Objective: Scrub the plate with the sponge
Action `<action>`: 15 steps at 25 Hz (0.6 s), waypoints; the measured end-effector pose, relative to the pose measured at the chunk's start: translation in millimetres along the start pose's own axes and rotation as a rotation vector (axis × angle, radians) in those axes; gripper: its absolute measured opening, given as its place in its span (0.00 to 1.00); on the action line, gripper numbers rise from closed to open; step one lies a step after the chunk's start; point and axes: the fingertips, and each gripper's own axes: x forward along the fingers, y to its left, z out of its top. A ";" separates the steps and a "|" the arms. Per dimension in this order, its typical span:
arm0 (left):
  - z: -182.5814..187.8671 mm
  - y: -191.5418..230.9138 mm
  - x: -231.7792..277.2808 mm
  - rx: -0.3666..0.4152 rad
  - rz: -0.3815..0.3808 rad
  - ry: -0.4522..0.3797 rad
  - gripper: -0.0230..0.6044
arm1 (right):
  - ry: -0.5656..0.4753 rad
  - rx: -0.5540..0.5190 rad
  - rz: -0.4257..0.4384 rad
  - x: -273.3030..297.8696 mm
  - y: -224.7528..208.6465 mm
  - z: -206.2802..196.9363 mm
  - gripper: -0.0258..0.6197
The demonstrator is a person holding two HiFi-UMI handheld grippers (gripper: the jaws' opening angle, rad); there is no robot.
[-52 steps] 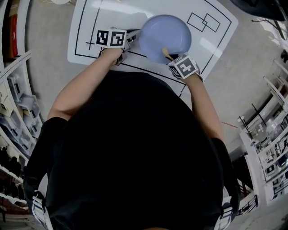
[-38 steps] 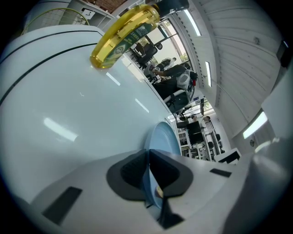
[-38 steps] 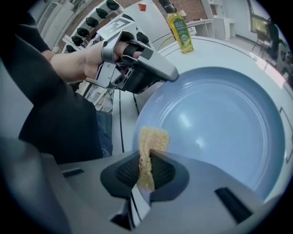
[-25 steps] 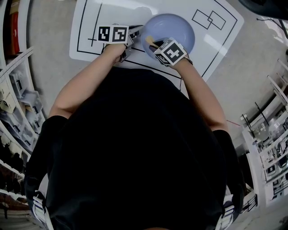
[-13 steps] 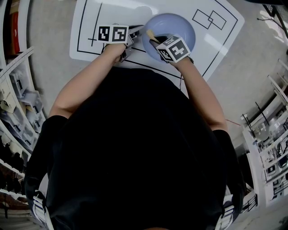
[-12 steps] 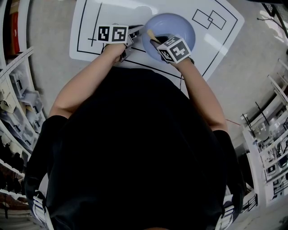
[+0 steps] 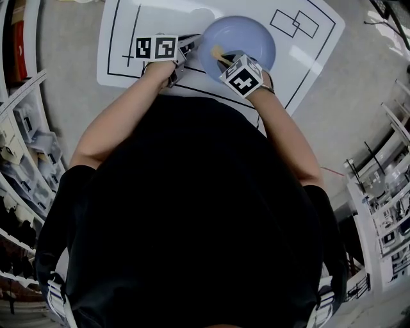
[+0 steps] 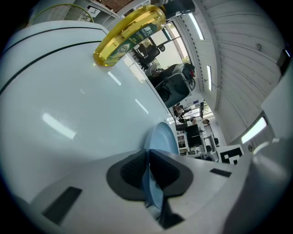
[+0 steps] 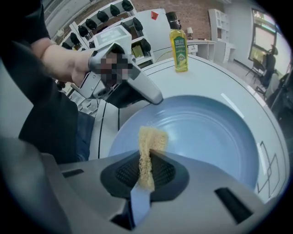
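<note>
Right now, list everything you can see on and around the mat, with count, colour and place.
mat: one, white with black lines, on the grey floor
plate: one, pale blue, on the mat
sponge: one, tan, over the plate's near side
bottle: one, yellow with a dark cap, upright beyond the plate
shelving: pale racks, at both side edges
arms: two, bare, reaching to the plate
left claw: shut on the plate's rim
right claw: shut on the sponge

right gripper (image 7: 225,61): moved from the plate (image 7: 251,37)'s near-right rim leftward, over its left half
sponge (image 7: 217,50): carried across the plate, now near its left rim
</note>
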 end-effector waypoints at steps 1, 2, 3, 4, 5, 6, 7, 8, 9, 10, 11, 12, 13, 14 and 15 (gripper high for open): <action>-0.2 -0.2 0.2 -0.002 -0.001 -0.001 0.08 | 0.005 -0.005 -0.001 2.1 0.8 0.5 0.09; -0.2 -0.4 0.3 -0.004 -0.002 -0.002 0.08 | 0.005 -0.006 0.001 3.8 1.1 2.2 0.09; 0.1 -0.5 0.2 -0.006 -0.004 -0.004 0.08 | 0.001 -0.003 0.003 5.0 0.7 5.3 0.09; 0.8 -0.2 -0.3 -0.008 -0.006 -0.006 0.08 | -0.004 0.000 0.005 6.0 -0.5 9.8 0.09; 1.5 0.1 -0.9 -0.010 -0.007 -0.008 0.08 | -0.010 0.000 0.003 6.6 -2.3 15.0 0.10; 2.1 0.3 -1.4 -0.012 -0.008 -0.010 0.08 | -0.016 -0.001 -0.002 6.9 -4.8 19.9 0.09; 2.3 0.2 -1.4 -0.014 -0.009 -0.012 0.08 | -0.021 -0.004 -0.010 6.9 -7.9 24.1 0.09; 2.3 0.2 -1.1 -0.015 -0.010 -0.014 0.08 | -0.026 -0.006 -0.019 6.9 -11.4 27.5 0.10; 2.4 0.2 -0.6 -0.016 -0.011 -0.016 0.08 | -0.031 -0.006 -0.028 6.8 -15.5 30.5 0.10; 2.9 0.5 -0.4 -0.015 -0.011 -0.017 0.08 | -0.037 -0.005 -0.037 6.4 -20.2 33.4 0.10; 3.8 0.7 -0.3 -0.014 -0.011 -0.019 0.08 | -0.045 0.001 -0.046 5.4 -25.8 36.1 0.10; 4.8 0.9 -0.4 -0.013 -0.011 -0.022 0.08 | -0.053 0.010 -0.056 4.0 -32.1 38.5 0.10; 5.5 0.9 -0.7 -0.014 -0.013 -0.024 0.08 | -0.062 0.020 -0.067 2.2 -38.1 40.6 0.10; 5.9 0.7 -1.2 -0.015 -0.014 -0.025 0.08 | -0.069 0.028 -0.076 0.3 -43.3 42.2 0.10; 6.0 0.3 -1.8 -0.016 -0.015 -0.026 0.08 | -0.075 0.033 -0.084 -1.7 -47.8 43.5 0.10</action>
